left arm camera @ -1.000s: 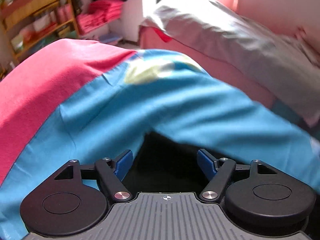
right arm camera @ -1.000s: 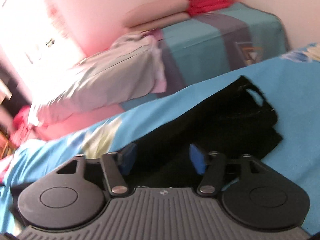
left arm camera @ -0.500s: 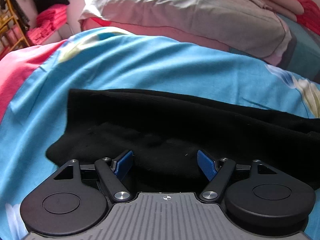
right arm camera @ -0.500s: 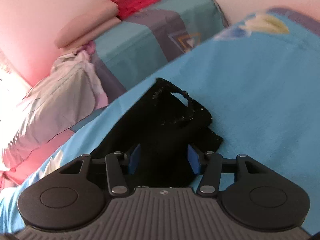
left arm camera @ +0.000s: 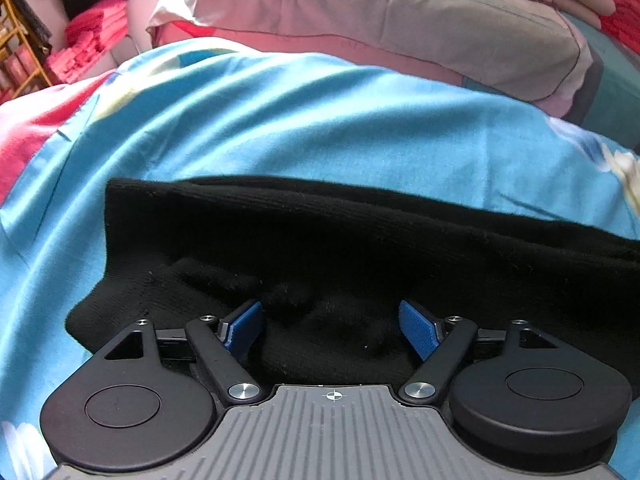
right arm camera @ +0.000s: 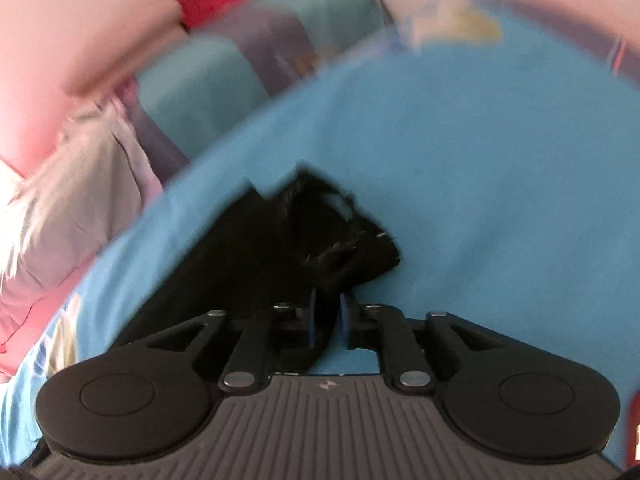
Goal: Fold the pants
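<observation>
Pants (left arm camera: 360,248) lie on blue bedsheet (left arm camera: 280,120) — left gripper (left arm camera: 331,326) spread wide above them; right gripper (right arm camera: 327,320) clenched on their black fabric.

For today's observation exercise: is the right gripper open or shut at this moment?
Shut. The right gripper has its blue pads drawn close together, pinching an edge of the black pants lying on the blue bedsheet.

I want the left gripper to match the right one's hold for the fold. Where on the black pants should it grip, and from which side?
Probably the near edge of the black pants, straight ahead of the open left gripper. The cloth bunches into a raised wrinkle between the blue fingers, easier to pinch than flat cloth on the blue sheet. The right gripper is shut on an edge likewise.
</observation>
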`<control>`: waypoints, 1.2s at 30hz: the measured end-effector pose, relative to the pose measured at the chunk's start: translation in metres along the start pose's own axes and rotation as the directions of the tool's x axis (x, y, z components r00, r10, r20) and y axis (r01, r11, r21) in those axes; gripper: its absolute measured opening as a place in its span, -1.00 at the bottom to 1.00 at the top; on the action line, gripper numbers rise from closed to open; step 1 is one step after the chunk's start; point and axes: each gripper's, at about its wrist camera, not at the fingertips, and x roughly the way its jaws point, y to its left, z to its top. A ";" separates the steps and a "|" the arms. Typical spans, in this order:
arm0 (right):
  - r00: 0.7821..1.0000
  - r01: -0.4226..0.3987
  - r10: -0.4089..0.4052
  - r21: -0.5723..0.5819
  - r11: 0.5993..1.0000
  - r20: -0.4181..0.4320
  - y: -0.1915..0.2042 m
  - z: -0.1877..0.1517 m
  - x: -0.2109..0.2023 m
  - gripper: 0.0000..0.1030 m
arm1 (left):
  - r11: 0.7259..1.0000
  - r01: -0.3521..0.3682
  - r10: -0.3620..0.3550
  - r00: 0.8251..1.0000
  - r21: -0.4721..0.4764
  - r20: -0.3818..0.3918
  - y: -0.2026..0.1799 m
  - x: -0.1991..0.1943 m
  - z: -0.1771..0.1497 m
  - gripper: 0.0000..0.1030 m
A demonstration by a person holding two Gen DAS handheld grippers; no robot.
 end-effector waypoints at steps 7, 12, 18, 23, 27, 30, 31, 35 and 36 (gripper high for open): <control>0.938 -0.287 0.341 -0.672 0.683 -0.054 0.138 -0.076 -0.058 0.29 | 0.997 -0.025 0.028 0.999 -0.078 0.042 0.031 -0.023 -0.015 1.00; 0.783 -0.572 0.488 -0.756 0.319 -0.386 0.253 -0.158 -0.060 0.28 | 0.985 -0.030 0.035 0.999 -0.172 0.030 0.057 -0.037 -0.044 1.00; 0.688 -0.633 0.488 -0.773 0.043 -0.537 0.376 -0.234 -0.050 0.08 | 0.973 -0.062 0.070 0.997 -0.221 0.028 0.091 -0.054 -0.077 1.00; 0.702 -0.647 0.397 -0.762 0.007 -0.592 0.437 -0.275 -0.017 -0.83 | 0.959 -0.063 0.074 0.997 -0.276 0.030 0.115 -0.062 -0.098 1.00; 0.699 -0.571 0.503 -0.820 -0.033 -0.508 0.449 -0.276 -0.035 -0.89 | 0.958 -0.059 0.073 0.997 -0.282 0.039 0.126 -0.064 -0.104 1.00; 0.742 -0.536 0.489 -0.844 0.021 -0.459 0.458 -0.279 -0.020 -0.82 | 0.957 -0.054 0.065 0.997 -0.285 0.031 0.128 -0.057 -0.103 1.00; 0.764 -0.542 0.430 -0.840 0.022 -0.481 0.459 -0.283 -0.012 -0.77 | 0.956 -0.053 0.061 0.998 -0.288 0.021 0.127 -0.054 -0.103 1.00; 0.749 -0.546 0.487 -0.834 0.072 -0.448 0.430 -0.267 -0.030 0.34 | 0.965 -0.033 0.041 0.999 -0.260 0.025 0.122 -0.051 -0.100 1.00; 0.739 -0.553 0.513 -0.828 0.094 -0.436 0.416 -0.258 -0.037 0.35 | 0.968 -0.034 0.043 0.999 -0.247 0.030 0.121 -0.052 -0.100 1.00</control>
